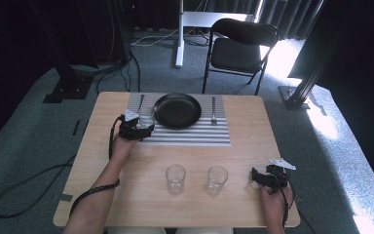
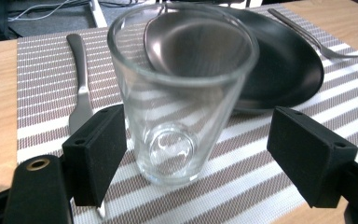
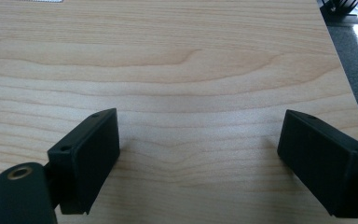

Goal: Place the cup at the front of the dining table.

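A clear glass (image 2: 177,98) stands upright on the striped placemat (image 2: 261,186), left of the black plate (image 2: 284,70). My left gripper (image 2: 203,144) is open around it. Its right jaw stands well clear of the glass, and its left jaw sits close beside the wall. In the high view the left gripper (image 1: 143,127) is at the mat's left end, by the glass (image 1: 147,119). My right gripper (image 3: 198,154) is open over bare wood with nothing between its jaws. In the high view the right gripper (image 1: 255,176) is near the table's front right corner.
Two more empty glasses (image 1: 175,178) (image 1: 216,179) stand near the front middle of the wooden table (image 1: 102,161). A fork (image 1: 214,111) lies right of the plate (image 1: 177,110), another utensil (image 2: 80,79) left of it. A black chair (image 1: 241,46) stands beyond the table.
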A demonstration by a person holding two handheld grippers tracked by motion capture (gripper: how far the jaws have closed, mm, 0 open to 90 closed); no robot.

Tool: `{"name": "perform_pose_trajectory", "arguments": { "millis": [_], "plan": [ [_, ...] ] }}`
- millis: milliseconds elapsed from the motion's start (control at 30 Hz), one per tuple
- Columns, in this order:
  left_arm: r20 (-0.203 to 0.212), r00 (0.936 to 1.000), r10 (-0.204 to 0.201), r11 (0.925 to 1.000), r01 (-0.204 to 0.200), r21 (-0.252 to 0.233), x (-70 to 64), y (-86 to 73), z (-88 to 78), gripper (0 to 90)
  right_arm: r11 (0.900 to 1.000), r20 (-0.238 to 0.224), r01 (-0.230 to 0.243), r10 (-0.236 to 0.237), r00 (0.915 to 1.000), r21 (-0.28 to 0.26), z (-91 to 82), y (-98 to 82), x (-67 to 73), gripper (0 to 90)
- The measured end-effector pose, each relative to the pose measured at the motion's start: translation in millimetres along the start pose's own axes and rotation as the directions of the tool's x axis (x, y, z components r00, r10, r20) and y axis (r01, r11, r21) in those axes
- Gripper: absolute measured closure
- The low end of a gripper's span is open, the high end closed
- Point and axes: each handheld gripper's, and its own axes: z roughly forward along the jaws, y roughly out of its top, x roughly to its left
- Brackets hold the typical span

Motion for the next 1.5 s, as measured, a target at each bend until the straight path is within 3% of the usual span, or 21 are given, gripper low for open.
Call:
{"name": "perform_pose_trajectory", "arguments": {
  "millis": [167, 400, 767, 1167, 1500],
  "plan": [
    [0.007, 0.9997, -0.022, 0.9997, 0.022, -0.012, -1.7, -6.5, -6.7, 20.5, 1.0, 0.0, -0.001, 0.001, 1.0, 0.0, 0.0, 0.0, 0.1, 12.2],
    [0.017, 0.9997, 0.019, 0.9998, -0.019, -0.003, -10.7, -12.9, -15.5, 20.5, 1.0, 0.0, 0.0, 0.0, 1.0, 0.0, 0.0, 0.0, 0.0, 12.2],
    [0.03, 0.9995, 0.013, 0.9999, -0.013, 0.004, -19.1, -25.9, -30.5, 20.6, 1.0, 0.0, 0.0, 0.0, 1.0, 0.0, 0.0, 0.0, 0.0, 12.2],
    [0.004, 1.0, 0.007, 1.0, -0.007, -0.003, -21.9, -36.7, -45.3, 20.6, 1.0, 0.0, 0.0, 0.0, 1.0, 0.0, 0.0, 0.0, 0.0, 12.2],
    [0.012, 0.9999, -0.002, 1.0, 0.002, 0.003, -25.6, -48.2, -55.1, 20.6, 1.0, 0.0, 0.0, 0.0, 1.0, 0.0, 0.0, 0.0, 0.0, 12.2]
  ]
}}
